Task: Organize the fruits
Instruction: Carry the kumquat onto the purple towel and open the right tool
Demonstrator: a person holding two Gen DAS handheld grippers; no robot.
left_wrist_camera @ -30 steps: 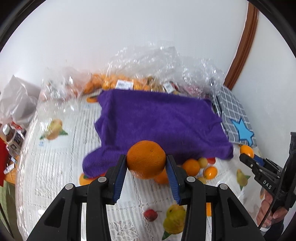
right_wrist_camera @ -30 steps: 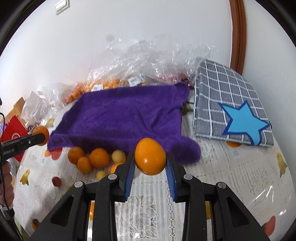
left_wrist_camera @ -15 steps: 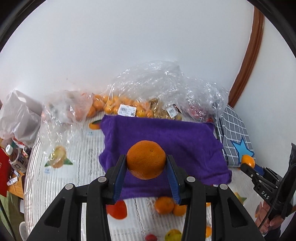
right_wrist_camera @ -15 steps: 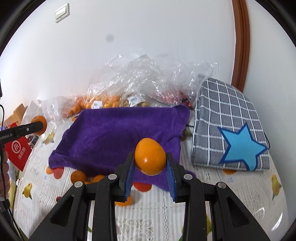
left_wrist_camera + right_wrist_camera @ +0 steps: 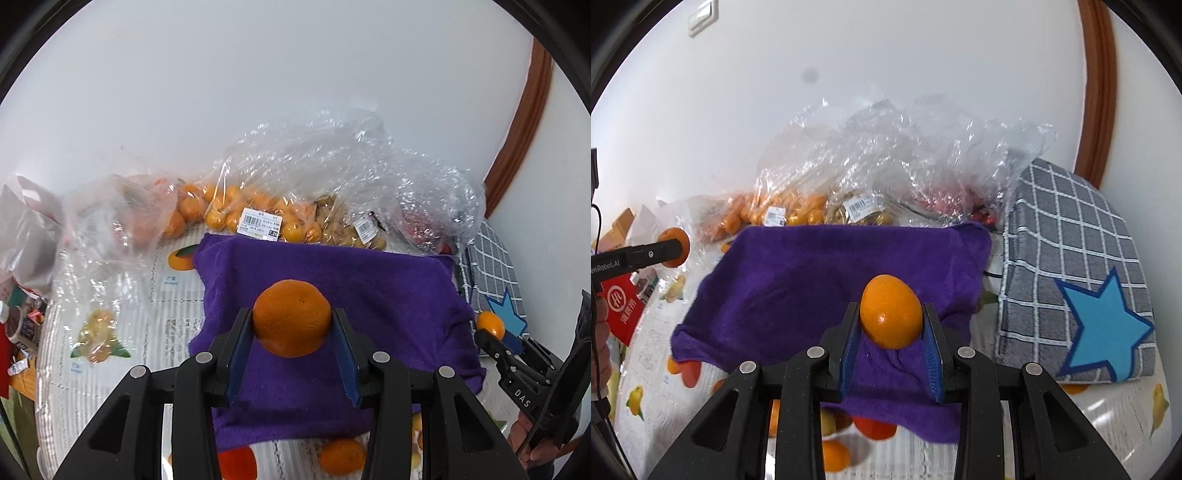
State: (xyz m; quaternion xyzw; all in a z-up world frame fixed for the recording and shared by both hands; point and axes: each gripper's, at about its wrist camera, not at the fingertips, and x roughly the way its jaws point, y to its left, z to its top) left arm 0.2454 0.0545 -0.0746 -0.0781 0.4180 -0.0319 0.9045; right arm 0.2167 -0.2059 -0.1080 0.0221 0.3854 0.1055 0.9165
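We've got a fruit in each gripper. The left gripper (image 5: 291, 345) is pinching a round orange (image 5: 291, 317) between its blue pads (image 5: 238, 356), with the fruit sitting right at the fingertips and poking up above them. The right gripper (image 5: 891, 345) is clamped on a smoother, egg-shaped orange fruit (image 5: 891, 315), same deal, held at the tips. Both fruits hang over the purple towel (image 5: 820, 280) spread on the patterned tablecloth (image 5: 110, 310). Loose oranges (image 5: 341, 456) lie on the cloth at the towel's near edge. Behind the towel sit clear plastic bags of fruit (image 5: 258, 218), and a grey checked cushion with a blue star (image 5: 1078, 288) lies to its right.
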